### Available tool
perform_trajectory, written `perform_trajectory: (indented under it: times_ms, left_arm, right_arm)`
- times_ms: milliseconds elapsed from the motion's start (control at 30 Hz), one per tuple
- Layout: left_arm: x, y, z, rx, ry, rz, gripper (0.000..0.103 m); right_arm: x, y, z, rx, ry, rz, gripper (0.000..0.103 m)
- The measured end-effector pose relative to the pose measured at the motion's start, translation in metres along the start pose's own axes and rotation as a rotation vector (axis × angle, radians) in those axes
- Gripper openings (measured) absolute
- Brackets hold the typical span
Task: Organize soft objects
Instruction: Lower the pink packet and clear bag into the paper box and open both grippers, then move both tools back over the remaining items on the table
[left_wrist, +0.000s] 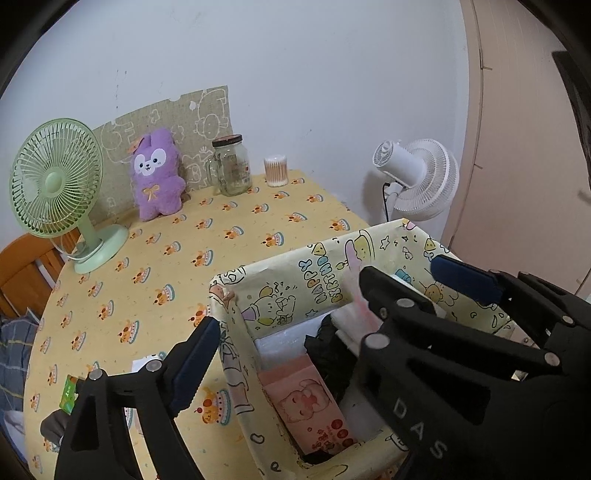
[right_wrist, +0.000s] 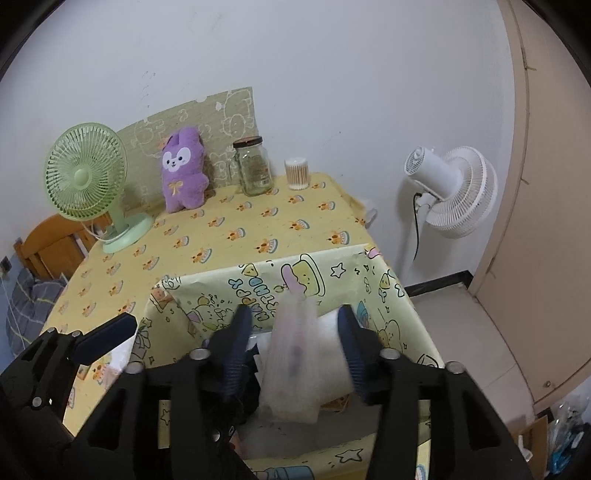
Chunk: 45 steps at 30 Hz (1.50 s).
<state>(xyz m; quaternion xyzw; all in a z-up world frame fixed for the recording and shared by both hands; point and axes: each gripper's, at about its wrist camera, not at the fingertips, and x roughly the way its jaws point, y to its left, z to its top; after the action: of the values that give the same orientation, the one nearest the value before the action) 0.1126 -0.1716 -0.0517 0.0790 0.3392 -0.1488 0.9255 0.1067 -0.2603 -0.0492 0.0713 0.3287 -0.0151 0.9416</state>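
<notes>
Translucent white plastic, a soft pouch (right_wrist: 293, 363) with faint pink marks, stands upright in the gap between the right gripper's (right_wrist: 295, 349) two fingers, above the inside of the yellow cartoon-printed box (right_wrist: 406, 317); the fingers are set wide, one either side of the pouch, and whether either pad touches it cannot be told; in the left wrist view the same pouch (left_wrist: 356, 295) rises past that gripper's black frame (left_wrist: 424, 332); inside the box lie a pink pack (left_wrist: 310, 406) printed with a baby's face, against the left wall, and a dark crumpled item (left_wrist: 328, 354) beside it, with white soft material under the pouch; the box occupies the near right corner of the tabletop (left_wrist: 229, 221), which carries a yellow cloth with a cake pattern; the left gripper (left_wrist: 321, 302) straddles the box's left wall, fingers spread wide and holding nothing, one finger (left_wrist: 195, 362) outside the box over the cloth; along the far edge stand a green desk fan (left_wrist: 55, 181) at the left, a purple plush toy (left_wrist: 157, 173), a glass jar (left_wrist: 231, 166) and a tub of cotton swabs (left_wrist: 276, 170); a patterned board (left_wrist: 199, 114) leans on the wall behind them; a white fan (right_wrist: 454, 192) stands beyond the right edge, off the tabletop.
</notes>
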Motion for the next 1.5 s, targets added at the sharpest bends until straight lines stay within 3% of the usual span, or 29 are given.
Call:
perform_trajectory:
  times_ms: [233,567,1033,1500]
  left_arm:
    - [-0.012,0.003,0.0,-0.003,-0.024,0.005,0.094]
    - [-0.035,0.013,0.001,-0.017,-0.068,0.022,0.097]
    - [-0.071,0.031,-0.002,-0.026,-0.14,0.027,0.098]
    - [-0.102,0.057,-0.006,-0.046,-0.191,0.029,0.099]
  right_arm:
    - [-0.012,0.006,0.001,-0.007,-0.029,-0.032,0.079]
    - [-0.037,0.018,0.005,-0.013,-0.071,-0.028,0.082]
    - [-0.071,0.044,0.007,-0.013,-0.147,-0.047,0.093]
    - [-0.099,0.078,0.008,-0.037,-0.179,-0.062,0.096]
